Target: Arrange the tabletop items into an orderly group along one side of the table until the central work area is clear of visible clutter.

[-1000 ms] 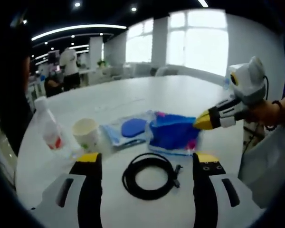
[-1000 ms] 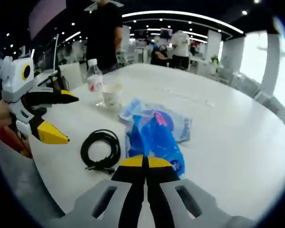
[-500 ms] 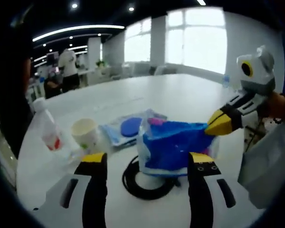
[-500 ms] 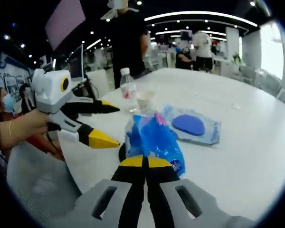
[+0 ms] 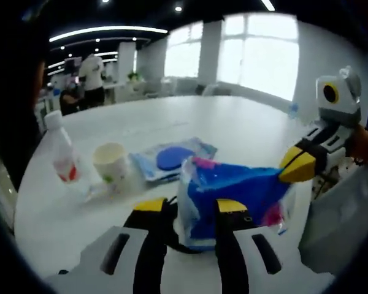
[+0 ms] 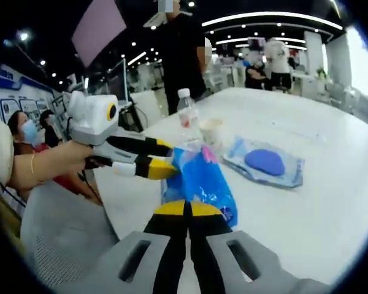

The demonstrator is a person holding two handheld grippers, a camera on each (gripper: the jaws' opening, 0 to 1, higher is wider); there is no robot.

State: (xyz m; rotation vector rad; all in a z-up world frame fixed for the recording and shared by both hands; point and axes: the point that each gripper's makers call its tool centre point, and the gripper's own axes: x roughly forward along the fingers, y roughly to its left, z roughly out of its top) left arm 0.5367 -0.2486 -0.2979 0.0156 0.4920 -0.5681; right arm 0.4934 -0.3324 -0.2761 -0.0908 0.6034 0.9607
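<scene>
I see a white table (image 5: pixel 245 125). On it stand a plastic bottle (image 5: pixel 61 156) and a paper cup (image 5: pixel 111 165), close together, with a flat clear packet (image 5: pixel 172 160) holding a blue disc lying just beside the cup.

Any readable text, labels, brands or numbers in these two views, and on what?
None can be read.
Water bottle label: red patch, too blurred.
Paper cup: green mark, illegible.
Blue packet in the right gripper: print blurred.
Blue wall posters: too small.
</scene>
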